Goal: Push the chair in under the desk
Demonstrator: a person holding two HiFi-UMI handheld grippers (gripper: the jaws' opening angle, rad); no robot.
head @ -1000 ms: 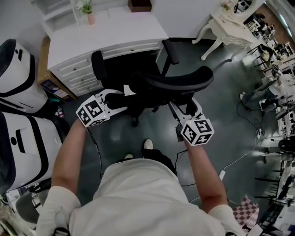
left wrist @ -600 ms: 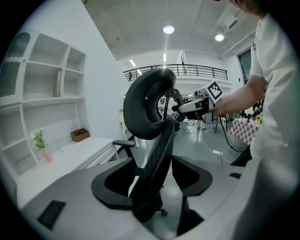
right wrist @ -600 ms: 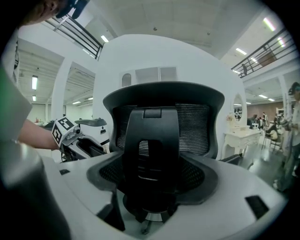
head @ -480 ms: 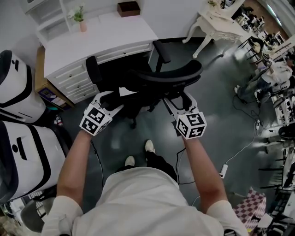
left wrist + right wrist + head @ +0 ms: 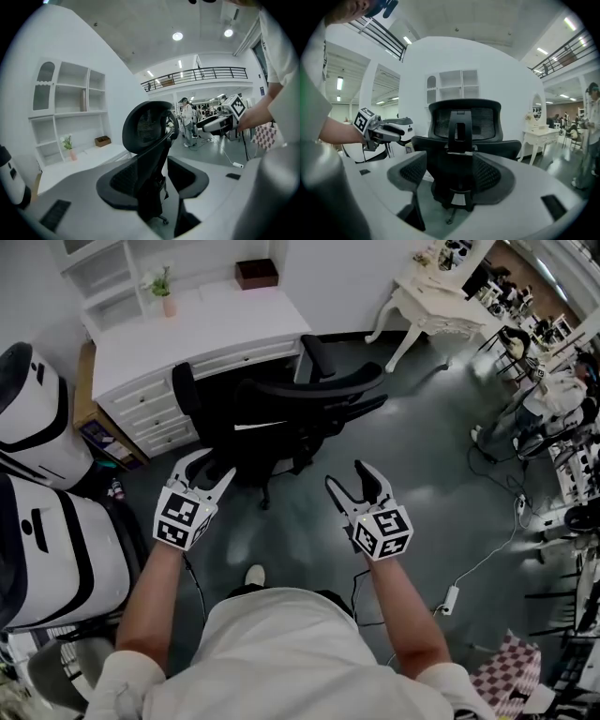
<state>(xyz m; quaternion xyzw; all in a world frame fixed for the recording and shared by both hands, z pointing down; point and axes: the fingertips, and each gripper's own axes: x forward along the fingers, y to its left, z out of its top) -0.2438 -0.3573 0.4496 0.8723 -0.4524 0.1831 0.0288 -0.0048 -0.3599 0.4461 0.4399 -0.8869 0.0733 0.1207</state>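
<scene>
One black chair [image 5: 281, 413], mesh probably, left tongs [image 5: 208, 468], right tongs [image 5: 346, 474], wide, empty, left narrowing

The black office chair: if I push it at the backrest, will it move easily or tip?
It probably rolls easily: the chair stands on small wheels on a smooth floor. The mesh backrest looks springy and is tall, so a high push may flex or recline it before the chair moves. A low, centred push seems safer.
</scene>
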